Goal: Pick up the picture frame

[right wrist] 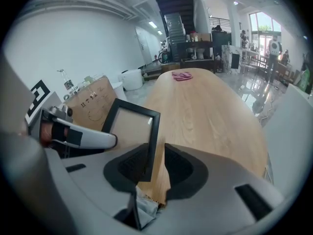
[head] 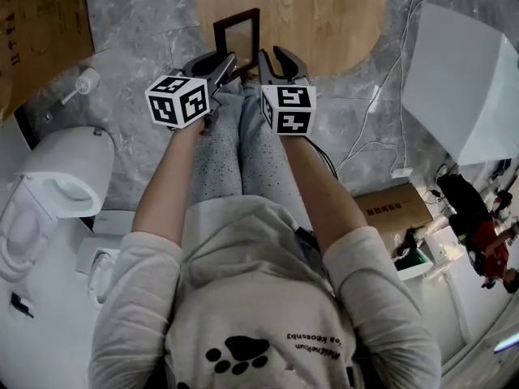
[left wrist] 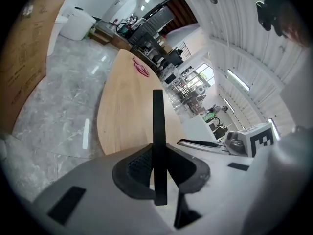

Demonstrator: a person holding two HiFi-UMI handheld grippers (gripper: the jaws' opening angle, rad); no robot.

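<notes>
A dark-rimmed picture frame [head: 238, 35] is held upright over the near edge of a wooden table [head: 324, 14]. My left gripper [head: 229, 67] is shut on the frame's left side. In the left gripper view the frame [left wrist: 158, 126] shows edge-on, pinched between the pads of that gripper [left wrist: 159, 173]. My right gripper [head: 276, 63] stands open around the frame's right side. In the right gripper view the rim [right wrist: 153, 136] lies against the left pad of that gripper [right wrist: 155, 165], with a gap to the right pad. The left gripper's finger [right wrist: 80, 136] also shows there.
The person's legs are below the grippers. A white toilet [head: 57, 185] and a toilet brush [head: 81, 83] stand at the left on the marble floor. A cardboard sheet [head: 40, 23] leans at the top left. A cardboard box [head: 393, 209], cables and a white panel [head: 462, 87] lie at the right.
</notes>
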